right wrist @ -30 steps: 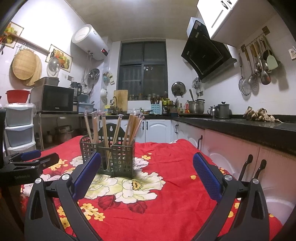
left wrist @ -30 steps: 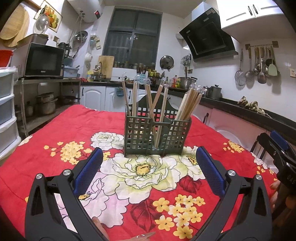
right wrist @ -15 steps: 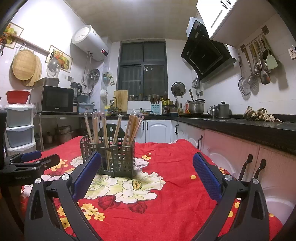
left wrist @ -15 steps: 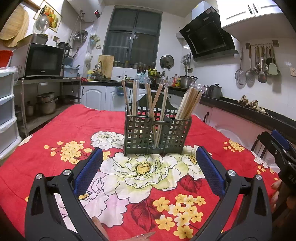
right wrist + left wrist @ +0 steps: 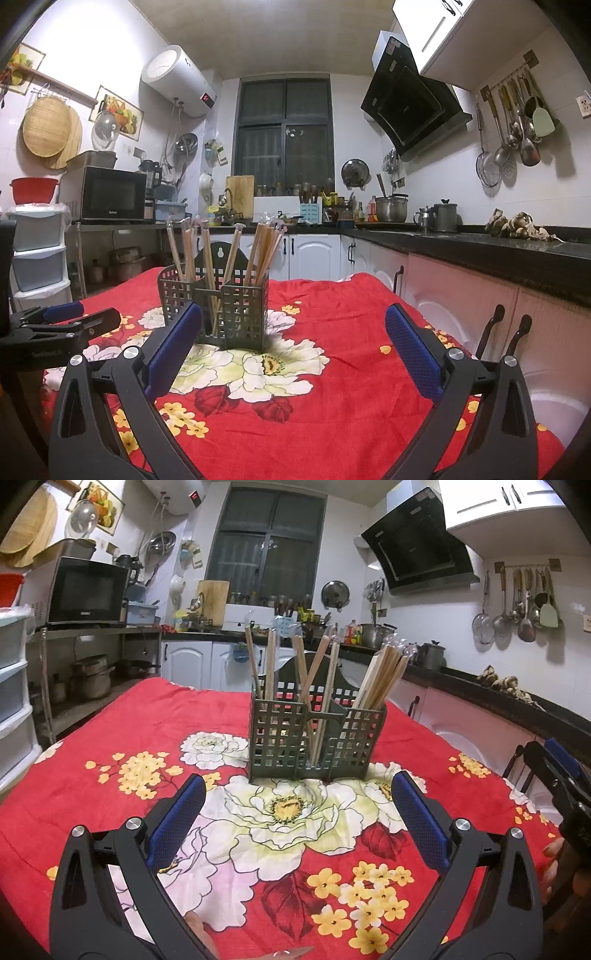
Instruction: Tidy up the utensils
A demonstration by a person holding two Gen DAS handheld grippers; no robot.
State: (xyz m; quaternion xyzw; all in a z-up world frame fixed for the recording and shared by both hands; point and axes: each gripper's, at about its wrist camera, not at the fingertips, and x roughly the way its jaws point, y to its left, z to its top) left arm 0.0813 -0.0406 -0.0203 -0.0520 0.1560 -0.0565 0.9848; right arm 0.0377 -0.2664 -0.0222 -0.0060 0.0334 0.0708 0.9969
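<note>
1. Left wrist view looked across a table covered by a red floral cloth (image 5: 147,720), with the left gripper (image 5: 297,794) spread wide and holding nothing, its blue pads well apart above the cloth.
2. Straight ahead of it stood a dark green grid caddy (image 5: 317,738), upright on the cloth, near the white flower print and apart from both pads.
3. Wooden chopsticks (image 5: 384,675) leaned in the caddy's compartments: a tight bundle in the right one, looser sticks in the left and middle ones.
4. At the right edge of that view the right gripper (image 5: 554,771) showed in part, held off to the side of the caddy.
5. Right wrist view showed the right gripper (image 5: 293,332) likewise wide, with nothing between its pads.
6. From there the caddy (image 5: 243,306) sat left of centre, partly behind the left pad, with the chopsticks (image 5: 264,247) standing up out of it.
7. The left gripper (image 5: 66,317) appeared at the left edge, low over the cloth (image 5: 332,362), beside the caddy and not touching it.
</note>
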